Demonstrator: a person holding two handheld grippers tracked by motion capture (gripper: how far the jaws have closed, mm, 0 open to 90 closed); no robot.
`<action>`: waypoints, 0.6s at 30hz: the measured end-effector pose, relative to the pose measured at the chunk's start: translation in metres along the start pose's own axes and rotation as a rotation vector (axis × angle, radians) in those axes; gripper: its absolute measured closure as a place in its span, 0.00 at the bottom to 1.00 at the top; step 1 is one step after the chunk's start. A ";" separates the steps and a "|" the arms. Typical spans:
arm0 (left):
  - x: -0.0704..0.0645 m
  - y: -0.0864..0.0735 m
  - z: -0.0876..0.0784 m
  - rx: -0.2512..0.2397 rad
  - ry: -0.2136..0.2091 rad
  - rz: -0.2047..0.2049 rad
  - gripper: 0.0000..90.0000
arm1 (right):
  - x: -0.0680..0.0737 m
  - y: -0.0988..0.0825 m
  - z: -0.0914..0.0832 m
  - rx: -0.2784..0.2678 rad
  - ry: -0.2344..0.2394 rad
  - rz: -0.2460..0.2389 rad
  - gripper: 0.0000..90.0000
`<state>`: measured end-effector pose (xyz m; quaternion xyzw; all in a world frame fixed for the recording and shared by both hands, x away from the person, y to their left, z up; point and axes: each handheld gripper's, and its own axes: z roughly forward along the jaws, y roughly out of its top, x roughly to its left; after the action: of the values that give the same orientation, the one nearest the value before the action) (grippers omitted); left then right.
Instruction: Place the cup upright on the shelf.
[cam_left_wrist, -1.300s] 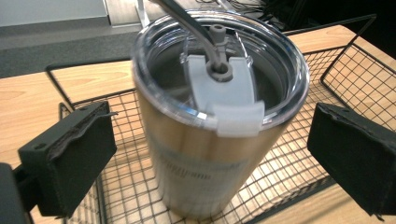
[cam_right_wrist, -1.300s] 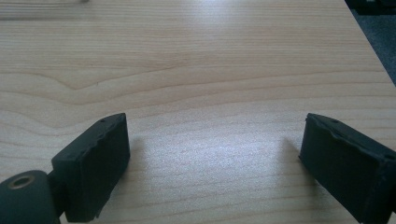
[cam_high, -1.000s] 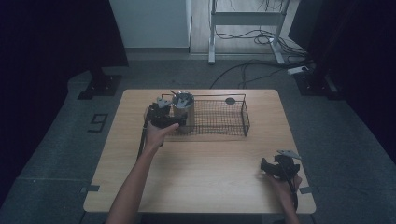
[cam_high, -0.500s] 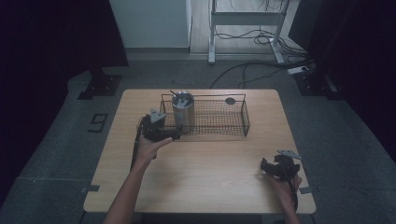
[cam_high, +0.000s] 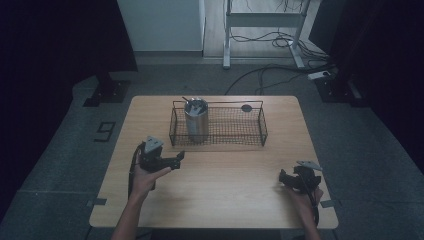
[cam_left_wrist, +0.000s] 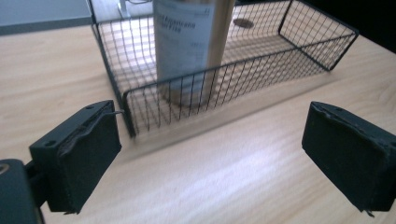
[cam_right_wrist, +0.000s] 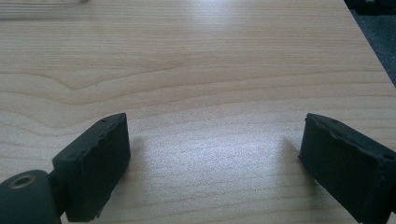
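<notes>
A steel tumbler stands upright in the left end of a black wire basket at the back of the wooden table. In the left gripper view the tumbler rises behind the basket's near wall. My left gripper hovers open in front of the basket's left corner, nothing between its pads. My right gripper rests open near the table's front right, over bare wood, with its pads wide apart.
A small dark round disc lies on the table behind the basket's right end. Cables and a desk frame sit on the floor beyond the table. A floor marker lies left of the table.
My left gripper has let go of the tumbler, which now stands in the basket, and has drawn back toward the near left. The right gripper has stayed put.
</notes>
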<state>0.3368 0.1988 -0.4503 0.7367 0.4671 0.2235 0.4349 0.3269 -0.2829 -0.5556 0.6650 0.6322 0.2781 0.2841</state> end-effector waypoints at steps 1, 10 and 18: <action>0.001 -0.003 -0.002 0.002 0.001 -0.007 0.05 | 0.000 0.000 0.000 0.000 0.000 0.000 0.09; 0.010 -0.034 -0.020 0.019 0.016 -0.034 0.05 | 0.000 0.000 0.000 0.000 0.000 0.000 0.09; 0.023 -0.064 -0.023 0.065 0.026 -0.082 0.05 | 0.000 0.000 0.000 0.000 0.000 0.000 0.09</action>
<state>0.2991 0.2407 -0.4948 0.7276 0.5095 0.1997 0.4136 0.3269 -0.2829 -0.5556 0.6651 0.6322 0.2781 0.2841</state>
